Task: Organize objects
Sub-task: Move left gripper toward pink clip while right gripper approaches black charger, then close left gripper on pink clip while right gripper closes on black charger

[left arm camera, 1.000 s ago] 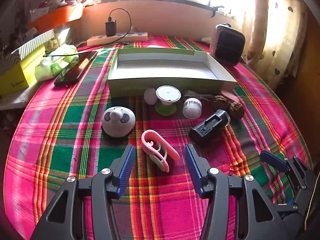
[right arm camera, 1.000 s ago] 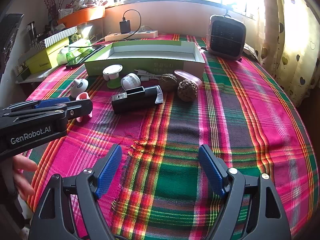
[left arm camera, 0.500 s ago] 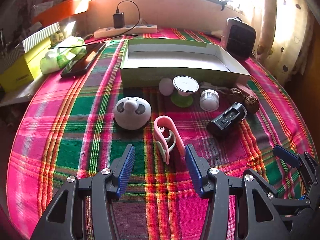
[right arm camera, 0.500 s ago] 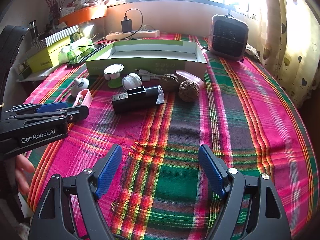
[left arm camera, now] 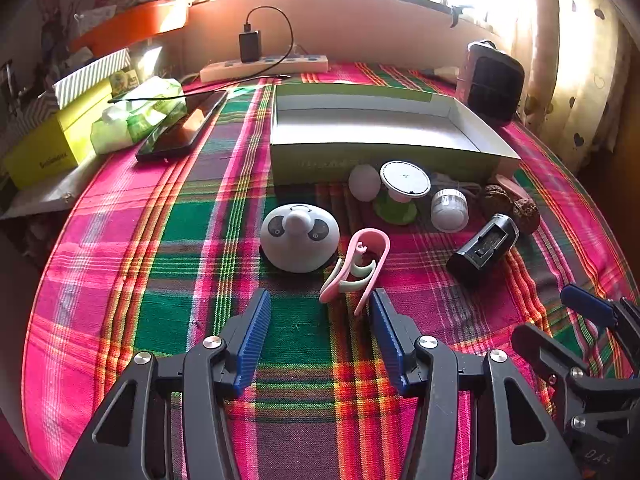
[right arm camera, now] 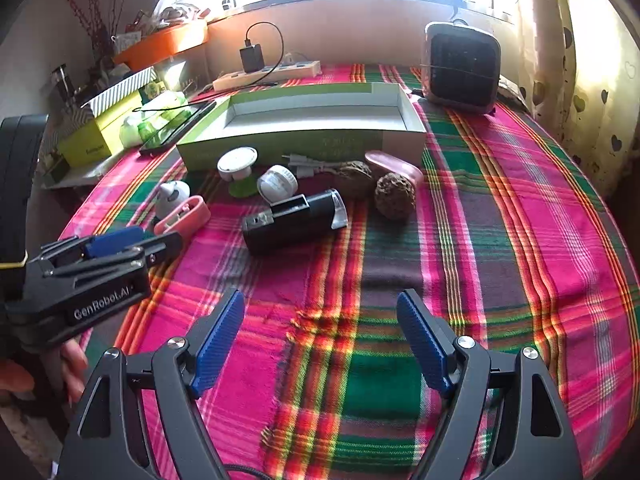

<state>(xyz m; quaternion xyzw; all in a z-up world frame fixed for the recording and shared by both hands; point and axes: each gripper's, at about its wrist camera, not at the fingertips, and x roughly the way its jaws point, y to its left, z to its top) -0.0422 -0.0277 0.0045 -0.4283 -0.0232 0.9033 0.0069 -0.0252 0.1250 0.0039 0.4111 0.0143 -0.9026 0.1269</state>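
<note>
My left gripper (left arm camera: 318, 330) is open, low over the plaid cloth, with a pink clip (left arm camera: 358, 266) just ahead of its right finger. A grey-white round toy (left arm camera: 300, 238) sits behind the clip. Further back lie a white egg shape (left arm camera: 363, 182), a white disc on a green base (left arm camera: 404, 188), a small white jar (left arm camera: 449, 210), a black device (left arm camera: 482, 248) and two brown balls (left arm camera: 526, 212). An open empty green box (left arm camera: 384, 128) stands behind them. My right gripper (right arm camera: 320, 344) is open and empty, nearer than the black device (right arm camera: 294, 220).
A black phone (left arm camera: 182, 128), green packets (left arm camera: 136, 114) and a yellow box (left arm camera: 52, 148) lie at the left. A power strip with charger (left arm camera: 264, 66) sits at the back. A dark heater (right arm camera: 462, 68) stands back right. The left gripper shows in the right view (right arm camera: 116, 250).
My left gripper has moved forward and left, so the pink clip now sits just ahead of its right finger. The right gripper has hardly moved.
</note>
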